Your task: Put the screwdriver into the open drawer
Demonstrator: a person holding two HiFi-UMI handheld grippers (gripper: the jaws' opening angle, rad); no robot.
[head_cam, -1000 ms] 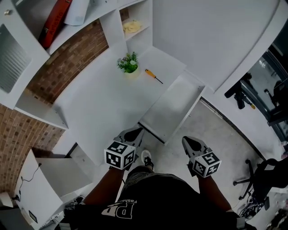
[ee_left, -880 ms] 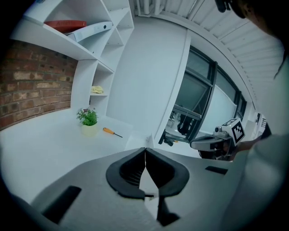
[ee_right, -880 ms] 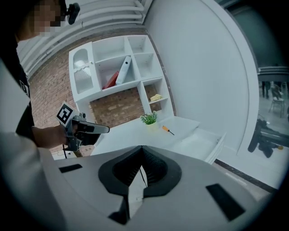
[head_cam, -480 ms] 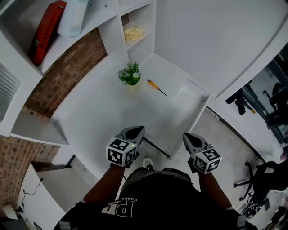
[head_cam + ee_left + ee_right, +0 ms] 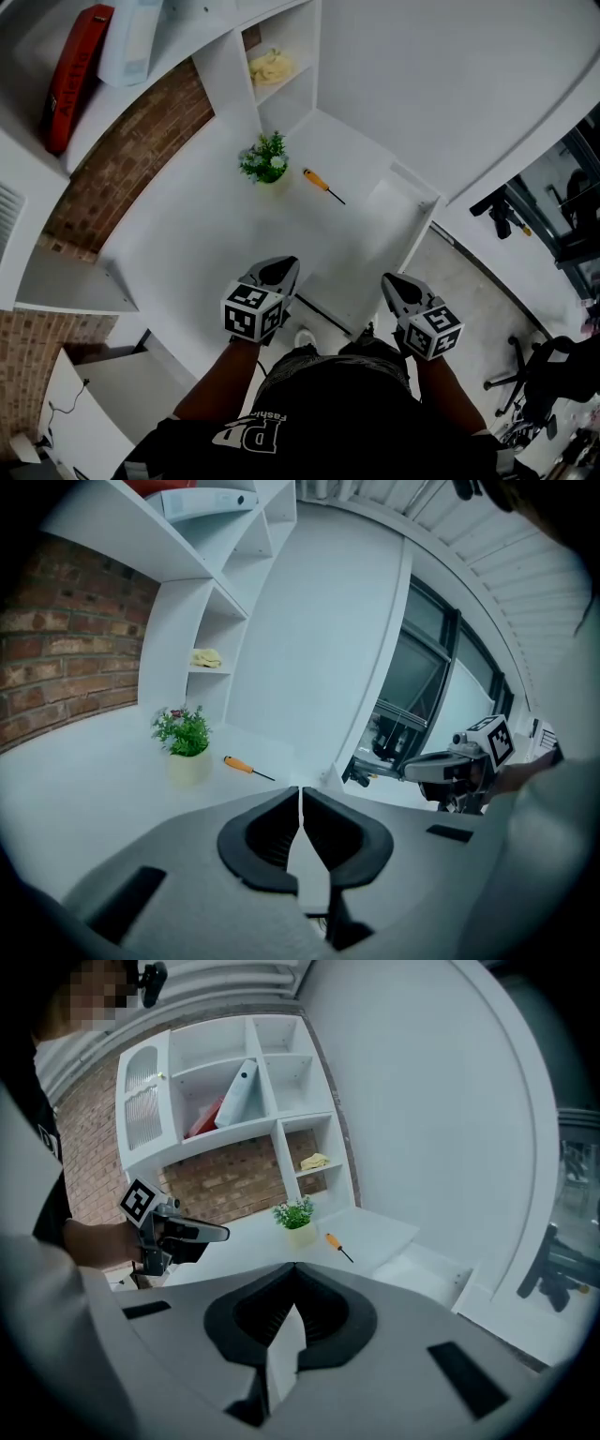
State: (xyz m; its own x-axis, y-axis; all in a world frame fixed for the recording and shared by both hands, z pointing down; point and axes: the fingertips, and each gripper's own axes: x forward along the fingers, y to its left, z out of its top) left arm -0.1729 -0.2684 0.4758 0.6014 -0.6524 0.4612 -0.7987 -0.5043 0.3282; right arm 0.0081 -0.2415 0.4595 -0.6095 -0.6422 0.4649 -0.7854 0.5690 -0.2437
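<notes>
Two grippers show in the head view: my left gripper (image 5: 279, 269) and right gripper (image 5: 391, 282), near the open drawer (image 5: 370, 246). The orange screwdriver (image 5: 317, 182) lies on the desk (image 5: 206, 225) beyond it. Left gripper view: jaws together, empty. Right gripper view: jaws likewise together, empty.

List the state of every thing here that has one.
Drawer: open, nothing visible inside.
Screwdriver: lying flat on the desk, not yet picked up.
Plant: upright.
Left gripper: shut, empty.
Right gripper: shut, empty.
</notes>
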